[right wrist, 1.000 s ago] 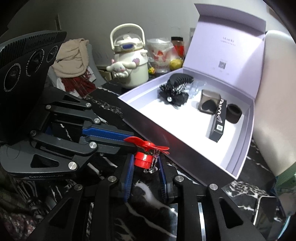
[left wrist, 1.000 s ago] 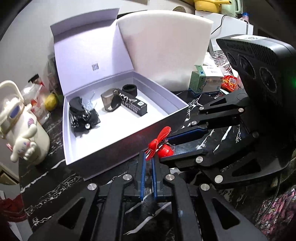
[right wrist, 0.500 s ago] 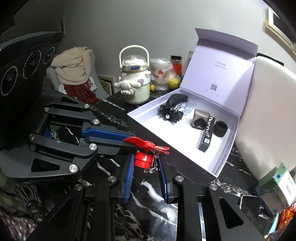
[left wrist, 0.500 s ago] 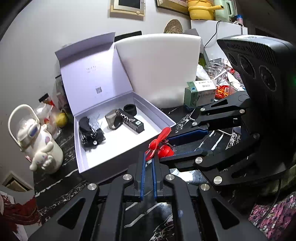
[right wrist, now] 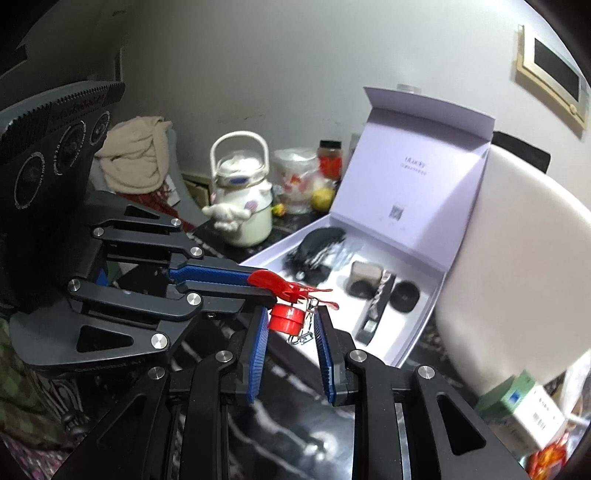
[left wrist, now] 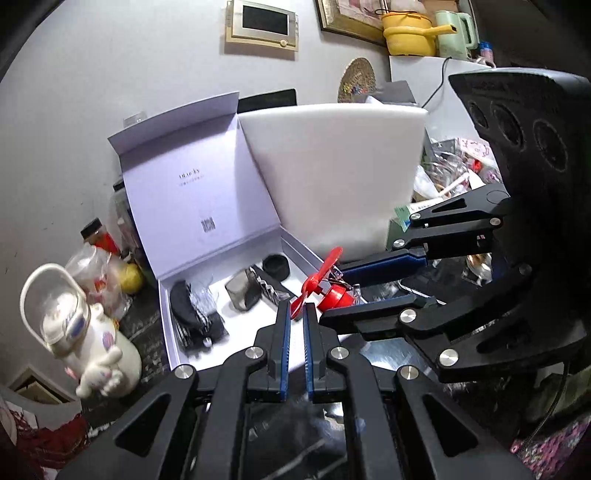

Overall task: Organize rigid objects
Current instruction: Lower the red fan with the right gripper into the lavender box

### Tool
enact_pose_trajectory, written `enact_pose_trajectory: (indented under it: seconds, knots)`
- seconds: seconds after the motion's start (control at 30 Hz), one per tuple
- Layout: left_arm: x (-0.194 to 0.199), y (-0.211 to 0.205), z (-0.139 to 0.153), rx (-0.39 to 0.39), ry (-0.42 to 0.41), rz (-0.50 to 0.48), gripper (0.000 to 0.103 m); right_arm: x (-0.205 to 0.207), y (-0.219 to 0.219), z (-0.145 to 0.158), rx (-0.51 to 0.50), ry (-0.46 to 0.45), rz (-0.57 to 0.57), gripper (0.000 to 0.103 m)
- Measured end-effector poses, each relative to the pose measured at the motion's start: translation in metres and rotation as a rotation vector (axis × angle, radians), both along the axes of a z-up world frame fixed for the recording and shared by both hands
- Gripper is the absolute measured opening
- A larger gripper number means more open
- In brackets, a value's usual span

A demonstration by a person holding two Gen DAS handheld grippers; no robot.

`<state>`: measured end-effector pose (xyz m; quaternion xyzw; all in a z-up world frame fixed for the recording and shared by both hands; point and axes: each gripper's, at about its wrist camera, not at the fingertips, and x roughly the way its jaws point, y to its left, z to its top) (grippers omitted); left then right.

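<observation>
Two hand-held grippers share one small red fan (left wrist: 325, 284), held above the near edge of the open box (left wrist: 236, 354). Left hand-held gripper (left wrist: 295, 314) is clenched on a thin blade, probably to steady it. Right hand-held gripper (right wrist: 291, 321) grasps the round red hub, its metal chain dangling between the pads. Fan looks rigid: glossy plastic, splayed blades. Box on the dark counter (right wrist: 291, 417) already contains several dark items; likely destination.

Home; kettle (left wrist: 450, 33), saucepan (left wrist: 408, 31) shelved
</observation>
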<state>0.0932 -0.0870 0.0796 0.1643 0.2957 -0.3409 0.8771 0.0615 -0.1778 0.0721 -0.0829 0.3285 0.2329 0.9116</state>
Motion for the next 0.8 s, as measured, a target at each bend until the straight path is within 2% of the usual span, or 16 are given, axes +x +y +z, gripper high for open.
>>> enact_pose_trajectory:
  seconds: [0.33, 0.8]
  knots:
    - [0.05, -0.013, 0.014, 0.005, -0.021, 0.013, 0.007, 0.047, -0.012, 0.013, -0.003, -0.043, -0.003, 0.023]
    - [0.112, -0.02, -0.005, 0.011, 0.009, 0.045, 0.007, 0.109, -0.02, -0.01, -0.009, -0.02, -0.009, 0.023]
